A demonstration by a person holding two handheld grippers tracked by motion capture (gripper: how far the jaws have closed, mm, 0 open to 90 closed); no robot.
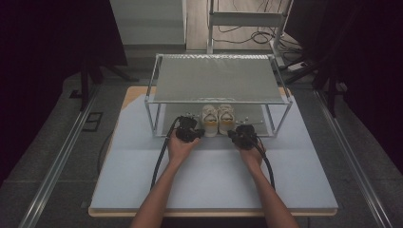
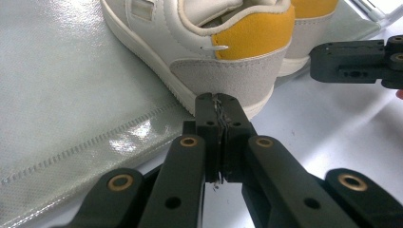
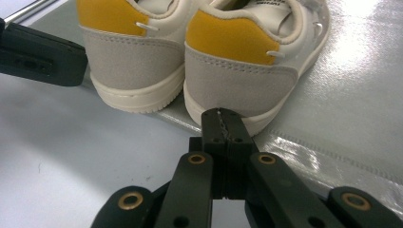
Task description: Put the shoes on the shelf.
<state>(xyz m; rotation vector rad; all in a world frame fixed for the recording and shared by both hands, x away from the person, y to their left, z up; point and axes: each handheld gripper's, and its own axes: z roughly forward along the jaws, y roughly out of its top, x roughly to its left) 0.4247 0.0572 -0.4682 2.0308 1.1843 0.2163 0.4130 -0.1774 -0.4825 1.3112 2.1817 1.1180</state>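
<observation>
The two shoes [image 3: 190,61] at the top of the right gripper view are cream-white with mustard-yellow heel tabs, pale grey suede heel panels and off-white soles. They stand on a shiny silver-grey shelf liner [image 2: 71,95] with a stitched seam line running across the left of the left gripper view, and the table [image 1: 214,175] in the lower middle of the high view is pale blue-grey with a light wooden edge. Both the left gripper [image 2: 219,102] and the right gripper [image 3: 222,116] are matt black with brass-coloured rivets, and the rack [image 1: 218,78] at the upper centre of the high view has a silvery metal frame and a grey top.

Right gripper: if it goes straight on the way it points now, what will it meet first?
Most likely the heel of the right shoe. The right gripper, jaws shut, points at its grey heel panel and cream sole edge. It looks very close, but contact cannot be told. The left shoe stands beside, off that line.
</observation>
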